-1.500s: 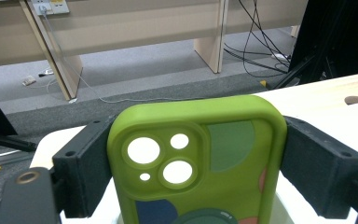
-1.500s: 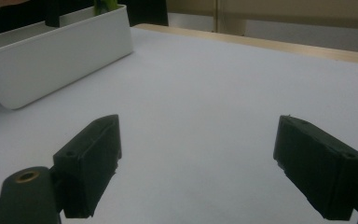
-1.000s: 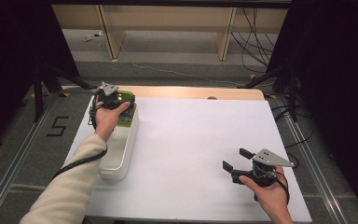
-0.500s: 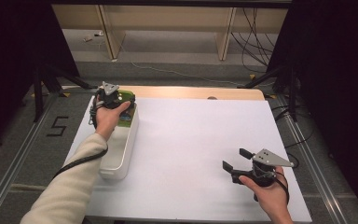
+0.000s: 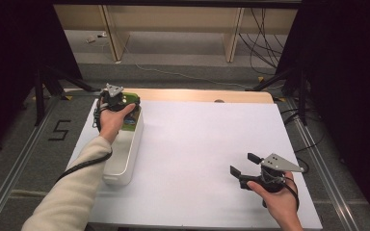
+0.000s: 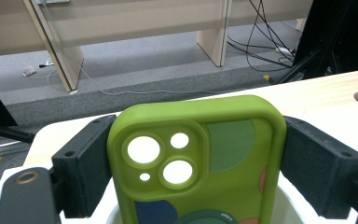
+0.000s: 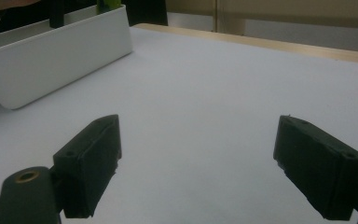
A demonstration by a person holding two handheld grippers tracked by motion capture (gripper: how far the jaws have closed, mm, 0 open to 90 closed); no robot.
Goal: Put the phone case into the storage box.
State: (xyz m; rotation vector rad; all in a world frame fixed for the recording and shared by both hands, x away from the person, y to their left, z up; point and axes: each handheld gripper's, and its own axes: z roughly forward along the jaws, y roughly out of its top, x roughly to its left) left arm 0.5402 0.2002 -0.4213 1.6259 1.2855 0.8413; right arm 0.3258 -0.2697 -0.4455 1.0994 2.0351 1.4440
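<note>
Pinching a lime-green phone case (image 6: 196, 163) with 3 camera cutouts, the left tool (image 6: 196, 168) grips its sides.

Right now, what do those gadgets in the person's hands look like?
Each hand-held gripper, left and right, is black with two blocky jaws, a grey three-cornered plate on top and a trailing black cable. The left arm wears a cream sleeve.

White-topped rectangular table (image 5: 197, 159), bare wooden strip at far edge; long white plastic bin (image 5: 125, 154) lies along its left edge.
</note>
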